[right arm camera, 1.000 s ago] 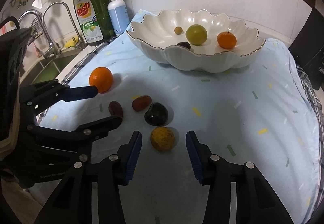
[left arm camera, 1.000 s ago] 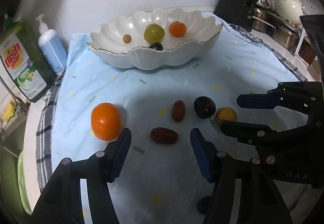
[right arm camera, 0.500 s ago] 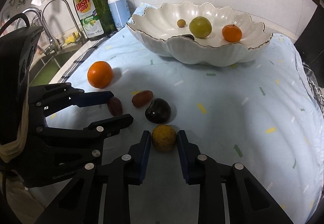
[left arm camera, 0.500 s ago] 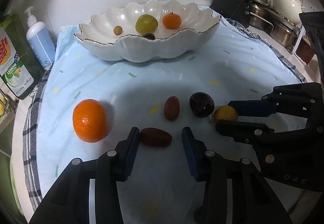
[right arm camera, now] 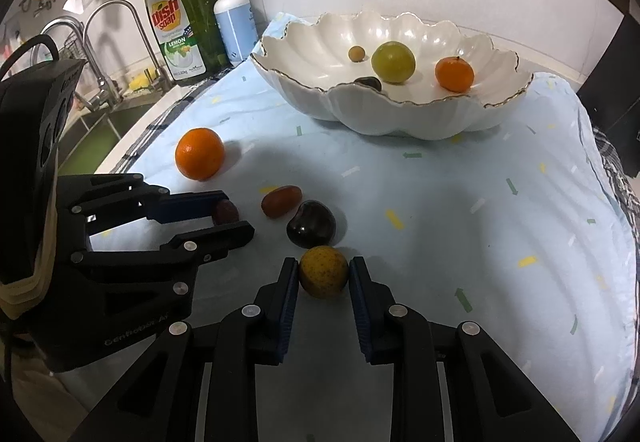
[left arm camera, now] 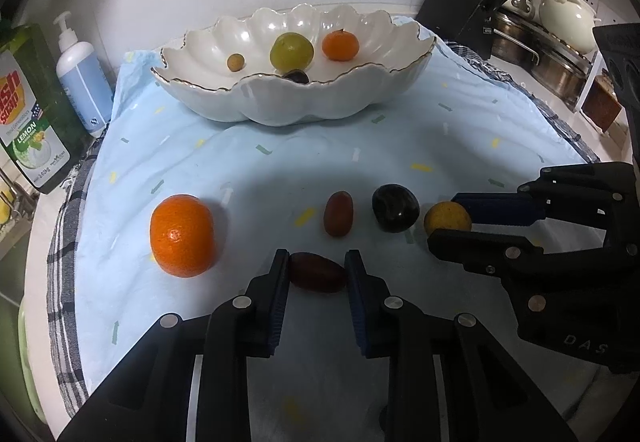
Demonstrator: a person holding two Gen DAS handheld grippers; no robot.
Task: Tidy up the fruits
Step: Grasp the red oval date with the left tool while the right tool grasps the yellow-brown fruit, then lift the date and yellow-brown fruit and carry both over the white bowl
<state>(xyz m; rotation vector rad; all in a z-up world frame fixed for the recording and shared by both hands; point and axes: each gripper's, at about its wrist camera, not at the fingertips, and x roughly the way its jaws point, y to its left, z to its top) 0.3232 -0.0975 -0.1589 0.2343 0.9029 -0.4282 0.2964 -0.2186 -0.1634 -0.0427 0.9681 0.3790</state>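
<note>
My left gripper (left arm camera: 316,272) is shut on a dark red date (left arm camera: 317,273) lying on the blue cloth. My right gripper (right arm camera: 324,276) is shut on a small yellow fruit (right arm camera: 323,271); it also shows in the left wrist view (left arm camera: 447,219). Still on the cloth are an orange (left arm camera: 182,241), a second red date (left arm camera: 338,213) and a dark plum (left arm camera: 395,208). The white scalloped bowl (left arm camera: 296,104) at the back holds a green fruit (left arm camera: 291,50), a small orange (left arm camera: 340,46), a small brown fruit (left arm camera: 235,62) and a dark fruit (left arm camera: 297,76).
A dish soap bottle (right arm camera: 185,26) and a blue pump bottle (right arm camera: 234,18) stand left of the bowl, beside a sink with taps (right arm camera: 116,38). A knife block (left arm camera: 466,0) and pots (left arm camera: 556,38) stand at the back right. The cloth (right arm camera: 500,222) extends to the right.
Both grippers moved forward and closed: the left onto the dark red date, the right onto the small yellow fruit. The other fruits have not moved.
</note>
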